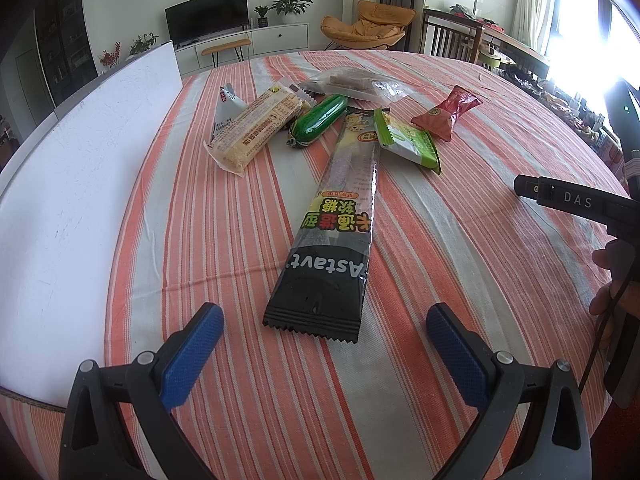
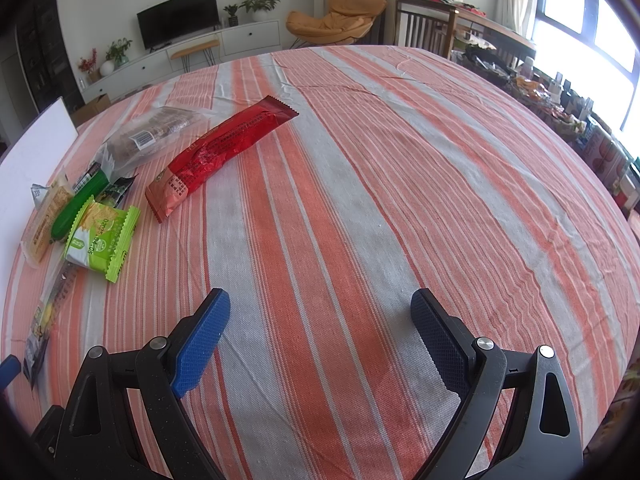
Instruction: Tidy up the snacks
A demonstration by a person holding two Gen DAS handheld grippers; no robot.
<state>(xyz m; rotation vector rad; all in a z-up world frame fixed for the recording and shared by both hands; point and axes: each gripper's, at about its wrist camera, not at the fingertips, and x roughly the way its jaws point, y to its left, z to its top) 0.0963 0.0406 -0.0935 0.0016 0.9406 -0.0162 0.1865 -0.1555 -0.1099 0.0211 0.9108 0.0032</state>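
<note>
A long packet (image 1: 334, 236) is laid on the cloth (image 1: 460, 260), just ahead of the left gripper (image 1: 325, 330). Behind it, smaller packets (image 1: 320, 120) are clustered. A board (image 1: 80, 184) is placed to the left.

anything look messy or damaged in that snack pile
Nothing looks torn or spilled. The snacks are just jumbled: the long black packet lies askew with the light green packet overlapping its far end, and the dark green snack is wedged against the beige bar. The red packet lies apart on the striped cloth.
</note>
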